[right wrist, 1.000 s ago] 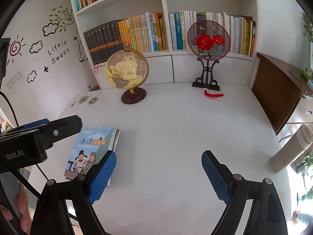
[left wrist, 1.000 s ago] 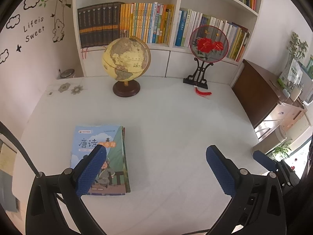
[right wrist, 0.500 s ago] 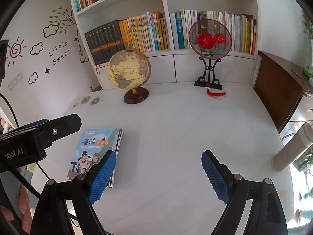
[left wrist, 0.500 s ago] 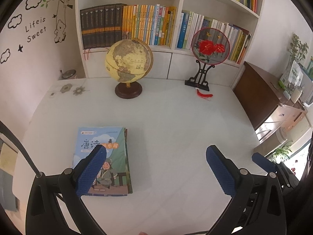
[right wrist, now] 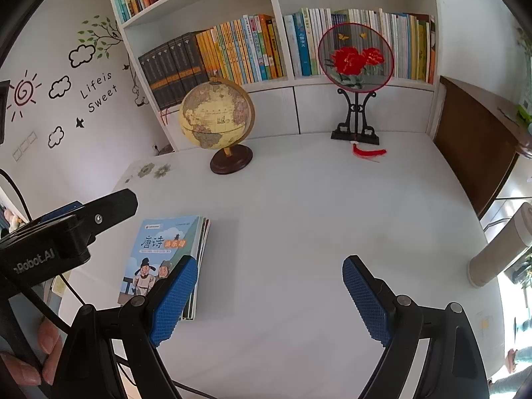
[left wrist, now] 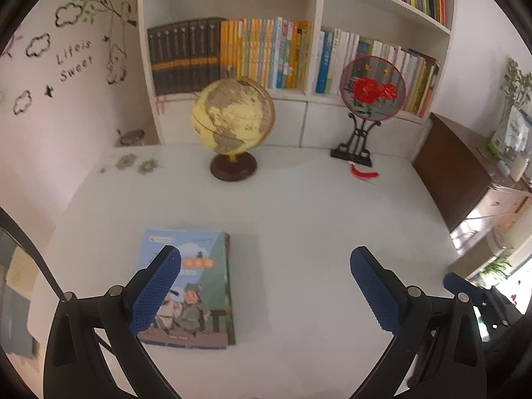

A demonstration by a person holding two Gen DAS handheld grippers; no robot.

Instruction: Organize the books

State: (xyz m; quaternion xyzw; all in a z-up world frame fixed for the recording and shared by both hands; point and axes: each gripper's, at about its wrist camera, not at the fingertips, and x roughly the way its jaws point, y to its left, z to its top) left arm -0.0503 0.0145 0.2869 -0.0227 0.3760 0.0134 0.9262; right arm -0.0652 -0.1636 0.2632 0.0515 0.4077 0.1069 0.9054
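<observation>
White desk [left wrist: 316, 232] fills both of your wrist views, backed by a white bookshelf [right wrist: 276, 16] packed with upright books. You have one small stack of books [left wrist: 196, 286] lying flat on the desk, toward its left side; from the right wrist view the fanned edges show several thin volumes, though an exact count cannot be made. Behind it stand one globe [left wrist: 232, 116] on a dark round base and one round fan [left wrist: 372, 88] with red flowers on a black stand, a red tassel [right wrist: 369, 152] lying at the stand's foot. Both sit well apart from the stack, near the shelf, with bare desk between them and the stack.

The top cover is light blue with Chinese characters and two cartoon figures in robes.

Your left gripper [left wrist: 266, 286] hangs above the desk with its jaws spread wide and nothing between them; its left finger overlaps the cover in the picture. Your right gripper [right wrist: 269, 292] is likewise spread wide and empty, the stack lying at its left finger. A wooden cabinet [left wrist: 459, 173] stands at the desk's right edge.
</observation>
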